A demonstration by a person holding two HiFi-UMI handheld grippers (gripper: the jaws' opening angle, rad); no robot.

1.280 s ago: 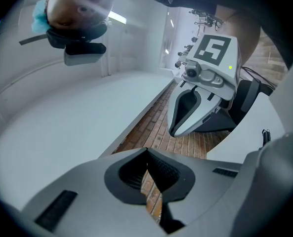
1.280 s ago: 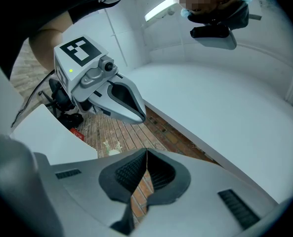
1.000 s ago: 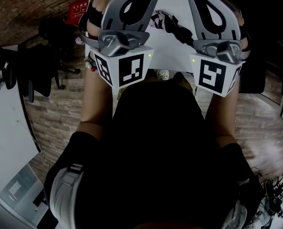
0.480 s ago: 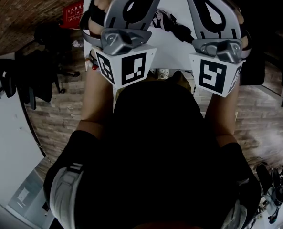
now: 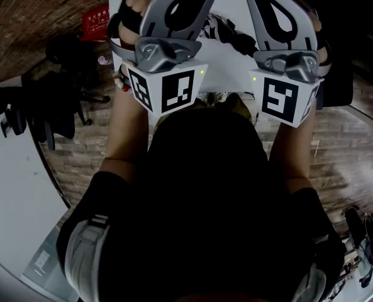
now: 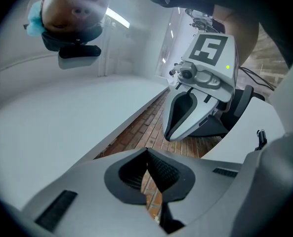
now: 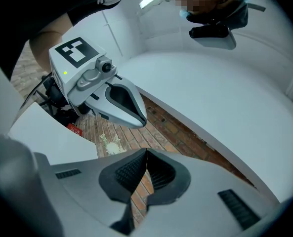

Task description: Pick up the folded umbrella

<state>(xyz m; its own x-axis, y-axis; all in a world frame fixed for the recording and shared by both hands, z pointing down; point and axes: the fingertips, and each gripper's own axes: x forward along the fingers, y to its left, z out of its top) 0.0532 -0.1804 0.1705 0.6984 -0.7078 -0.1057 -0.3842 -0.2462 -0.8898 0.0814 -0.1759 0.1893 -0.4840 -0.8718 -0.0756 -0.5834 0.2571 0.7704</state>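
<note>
the folded umbrella [image 5: 222,33] lies flat on the white counter [image 5: 230,71]. its long axis slants across the counter from far left to near right. its cloth is black with a white pattern, and the near-right end looks darker and bulkier. i cannot tell which end is the handle. in the head view only its middle stretch shows, since both ends run under the two grippers held over the counter's near edge.

on the brick floor [image 5: 79,143] to the left of the counter sits a red item [image 5: 95,19] with pale characters, too small to read. each gripper carries a cube with black-and-white square markers, the left cube [image 5: 167,90] and the right cube [image 5: 283,99], both just off the counter's near edge. a small green light shows on each.

the left claw [image 6: 146,151] is closed, its ribbed pads meeting at the tips with nothing between them. only brick floor shows through the slit behind them. the right claw [image 7: 146,152] is closed the same way, pads together and empty. neither claw touches the umbrella, and each gripper view shows the other gripper alongside.
</note>
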